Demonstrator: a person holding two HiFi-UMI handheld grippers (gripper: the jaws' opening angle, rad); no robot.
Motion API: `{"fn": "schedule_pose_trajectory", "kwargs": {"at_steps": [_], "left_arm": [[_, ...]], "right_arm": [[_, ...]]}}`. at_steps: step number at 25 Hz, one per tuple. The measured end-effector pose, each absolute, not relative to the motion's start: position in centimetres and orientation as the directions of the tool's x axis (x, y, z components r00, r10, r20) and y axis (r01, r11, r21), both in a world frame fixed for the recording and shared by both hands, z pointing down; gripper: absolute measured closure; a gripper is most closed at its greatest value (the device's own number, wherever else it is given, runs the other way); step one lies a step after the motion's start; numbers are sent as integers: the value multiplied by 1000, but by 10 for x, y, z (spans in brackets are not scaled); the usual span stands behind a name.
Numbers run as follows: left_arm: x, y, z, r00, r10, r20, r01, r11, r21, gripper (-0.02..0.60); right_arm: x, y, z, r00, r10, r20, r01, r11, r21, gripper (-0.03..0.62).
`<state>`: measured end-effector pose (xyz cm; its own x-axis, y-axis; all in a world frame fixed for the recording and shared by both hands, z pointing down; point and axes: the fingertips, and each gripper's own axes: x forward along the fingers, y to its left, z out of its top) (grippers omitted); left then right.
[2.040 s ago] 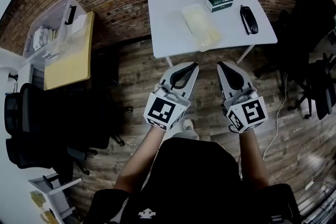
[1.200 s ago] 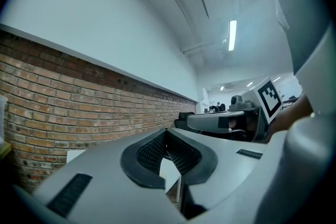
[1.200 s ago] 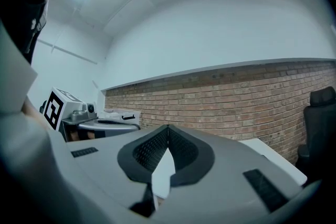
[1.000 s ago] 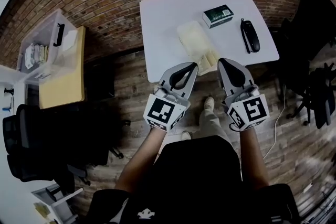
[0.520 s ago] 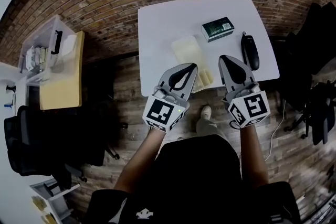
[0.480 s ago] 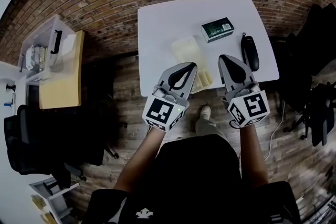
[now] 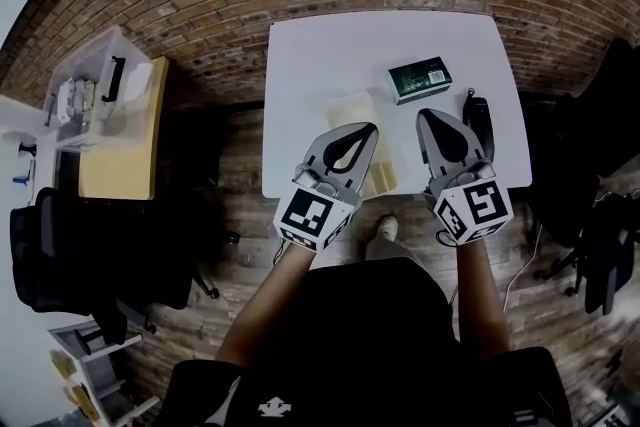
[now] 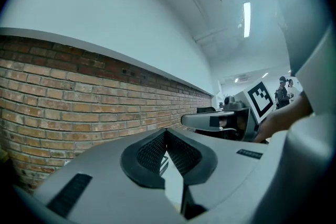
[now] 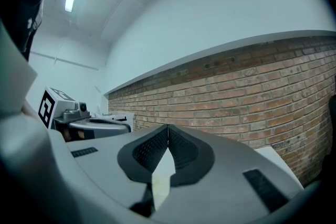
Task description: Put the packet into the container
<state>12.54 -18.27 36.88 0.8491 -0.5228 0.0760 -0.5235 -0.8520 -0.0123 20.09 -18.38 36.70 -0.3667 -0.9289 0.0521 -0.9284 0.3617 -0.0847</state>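
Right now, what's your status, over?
Left gripper and right gripper shut, empty. Packet on table, untouched. Container partly hidden behind left gripper. Nothing seen blocking.

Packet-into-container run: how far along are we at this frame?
Done: nothing yet. The green packet lies on the white table, apart from the clear container. In hand: nothing. The left gripper and right gripper have their fingers shut and empty, at the table's near edge. Left: grasp the packet and put it in the container.

Dark green packet (image 7: pixel 419 79) lies flat, near the pale container (image 7: pixel 349 107) (partly hidden).
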Motion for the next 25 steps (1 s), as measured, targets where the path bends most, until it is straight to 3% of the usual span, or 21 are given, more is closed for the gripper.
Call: {"fn": "schedule_pose_trajectory", "kwargs": {"at_steps": [25], "left_arm": [[132, -230, 379, 824, -558, 99, -561, -828, 9, 575]], "right_arm": [[196, -217, 393, -493, -862, 117, -867, 475, -151, 589]]}}
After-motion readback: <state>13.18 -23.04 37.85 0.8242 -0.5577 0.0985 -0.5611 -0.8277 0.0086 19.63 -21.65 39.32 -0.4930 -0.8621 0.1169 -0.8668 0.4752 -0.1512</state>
